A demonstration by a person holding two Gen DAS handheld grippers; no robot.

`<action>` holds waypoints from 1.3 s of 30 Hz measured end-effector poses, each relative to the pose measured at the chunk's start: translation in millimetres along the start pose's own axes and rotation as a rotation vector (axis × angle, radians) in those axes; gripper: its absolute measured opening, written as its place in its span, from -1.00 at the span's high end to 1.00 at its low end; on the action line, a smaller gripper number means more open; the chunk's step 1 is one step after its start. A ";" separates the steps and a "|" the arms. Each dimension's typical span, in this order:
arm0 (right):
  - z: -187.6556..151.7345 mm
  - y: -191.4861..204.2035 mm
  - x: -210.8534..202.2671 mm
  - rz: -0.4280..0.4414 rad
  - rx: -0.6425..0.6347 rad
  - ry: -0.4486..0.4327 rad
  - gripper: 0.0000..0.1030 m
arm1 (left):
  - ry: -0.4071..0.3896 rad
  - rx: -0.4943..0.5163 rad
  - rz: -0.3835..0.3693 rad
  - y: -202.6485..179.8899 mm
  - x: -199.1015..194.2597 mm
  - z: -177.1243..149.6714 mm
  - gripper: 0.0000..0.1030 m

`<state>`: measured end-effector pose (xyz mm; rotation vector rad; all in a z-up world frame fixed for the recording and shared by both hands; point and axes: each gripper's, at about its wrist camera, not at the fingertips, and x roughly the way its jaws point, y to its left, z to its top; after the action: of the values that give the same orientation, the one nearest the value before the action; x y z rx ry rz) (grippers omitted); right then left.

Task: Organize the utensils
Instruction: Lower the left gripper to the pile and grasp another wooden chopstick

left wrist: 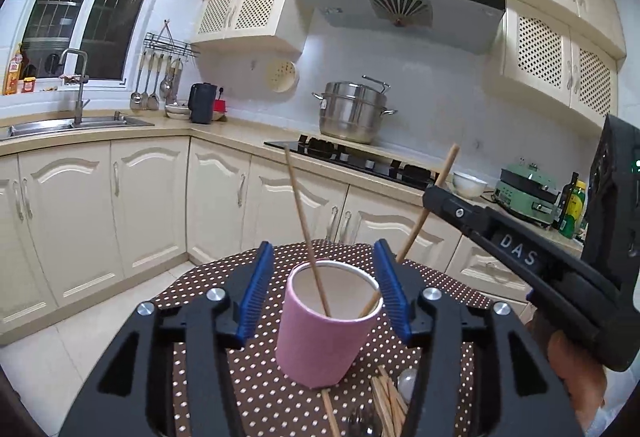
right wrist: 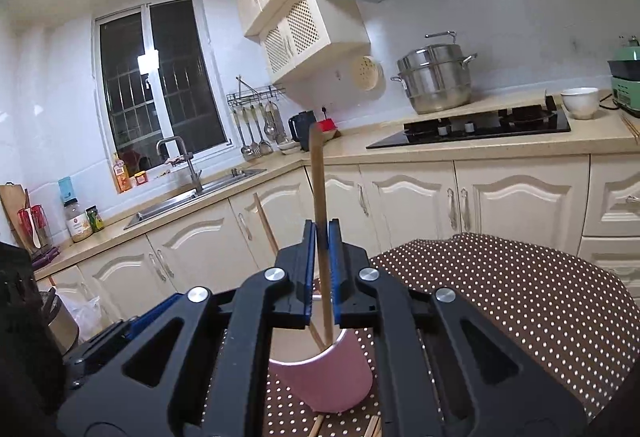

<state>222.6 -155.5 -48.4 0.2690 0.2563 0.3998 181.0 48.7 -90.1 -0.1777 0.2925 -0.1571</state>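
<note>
Pink cup [left wrist: 326, 321], brown white-dotted tablecloth [left wrist: 256, 389]

cup [left wrist: 326, 321] mouth open, two chopsticks [left wrist: 306, 233] crossing

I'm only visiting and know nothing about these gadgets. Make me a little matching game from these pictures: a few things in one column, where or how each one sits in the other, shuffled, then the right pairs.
Things:
1. pink cup
2. chopstick in the right gripper
3. steel steamer pot
4. loose chopsticks

Places or states:
A. on the stove
B. lying on the dotted tablecloth
C. between the open fingers of the left gripper
D. pinched, lower end inside the cup

Pairs: 1-C, 2-D, 3-A, 4-B
</note>
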 end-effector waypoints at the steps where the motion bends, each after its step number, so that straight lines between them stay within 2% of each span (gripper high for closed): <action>1: 0.1 0.8 -2.3 -0.008 0.002 0.000 0.63 | 0.005 0.000 0.000 -0.1 -2.4 1.0 -0.03; 2: 0.1 1.4 -4.8 -0.010 0.006 -0.002 0.35 | 0.016 -0.002 0.002 0.0 -6.4 1.8 -0.05; 4: 1.3 3.9 -12.2 -0.016 0.003 -0.014 0.09 | 0.039 -0.004 -0.002 0.1 -12.7 3.3 -0.05; 7: 4.1 6.1 -21.9 -0.025 -0.006 -0.008 0.09 | 0.087 -0.010 -0.004 1.1 -18.9 4.2 -0.06; 11: 5.2 0.6 -38.6 -0.053 -0.005 -0.005 -0.02 | 0.216 -0.012 -0.028 3.8 -18.8 -2.1 -0.06; 14: 3.1 -8.3 -49.1 -0.082 -0.014 0.030 -0.07 | 0.323 -0.001 -0.051 2.3 -12.2 -12.7 -0.06; 17: -4.0 -19.4 -55.9 -0.110 -0.020 0.098 -0.09 | 0.447 0.025 -0.030 0.4 0.3 -29.0 -0.06; 20: -15.9 -31.5 -50.3 -0.129 -0.011 0.227 -0.23 | 0.558 0.011 -0.050 0.0 11.7 -48.2 -0.06; 25: -48.4 -52.5 -39.9 -0.157 0.017 0.445 -0.23 | 0.689 0.068 -0.029 -3.8 21.0 -78.1 -0.06; 29: -65.4 -65.8 -37.6 -0.161 0.044 0.542 -0.23 | 0.737 0.125 -0.019 -5.5 22.3 -91.2 -0.06; 33: -73.3 -72.2 -39.0 -0.163 0.065 0.579 -0.23 | 0.797 0.165 -0.002 -9.5 26.2 -103.4 -0.06; 39: -78.9 -67.4 -38.5 -0.172 0.031 0.658 -0.23 | 0.784 0.264 0.043 -22.8 30.0 -110.4 -0.06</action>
<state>188.4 -214.9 -135.2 0.1365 0.9256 0.3039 173.4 4.5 -197.8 0.1638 1.0489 -0.2167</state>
